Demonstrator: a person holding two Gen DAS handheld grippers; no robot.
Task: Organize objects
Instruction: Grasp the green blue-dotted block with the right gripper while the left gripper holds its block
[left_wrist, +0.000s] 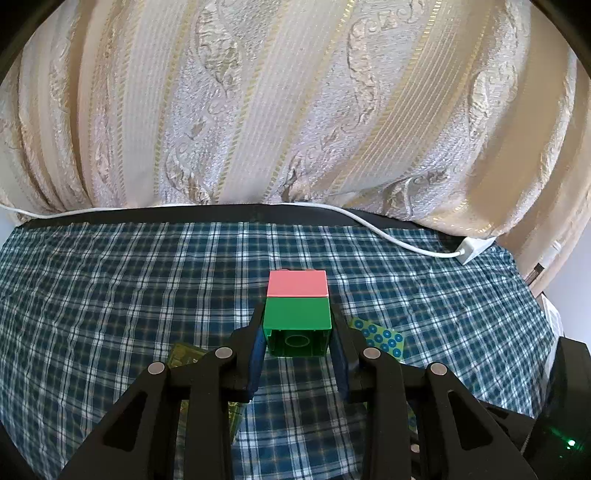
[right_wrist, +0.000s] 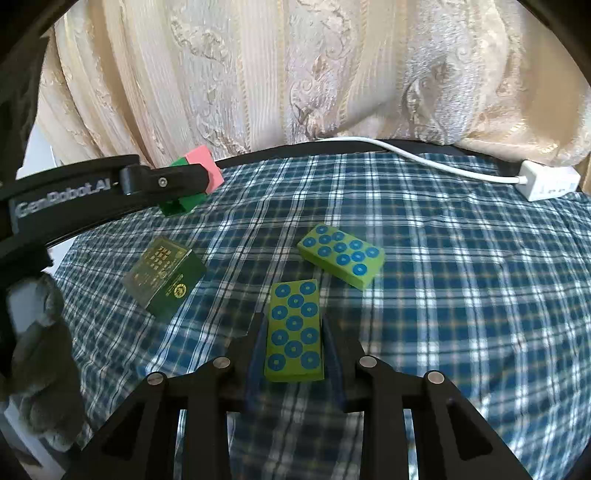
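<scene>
The blocks are only partly sorted: the left gripper (left_wrist: 297, 354) clamps the pink-and-green stack (left_wrist: 297, 312) mid-frame, the right gripper (right_wrist: 294, 354) grips one dotted tile (right_wrist: 294, 332), another dotted tile (right_wrist: 341, 254) and a dark box (right_wrist: 166, 280) lie loose centre-frame.

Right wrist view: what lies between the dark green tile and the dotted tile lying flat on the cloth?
Only bare checked cloth between dark green tile and flat dotted tile, in the right wrist view.
</scene>
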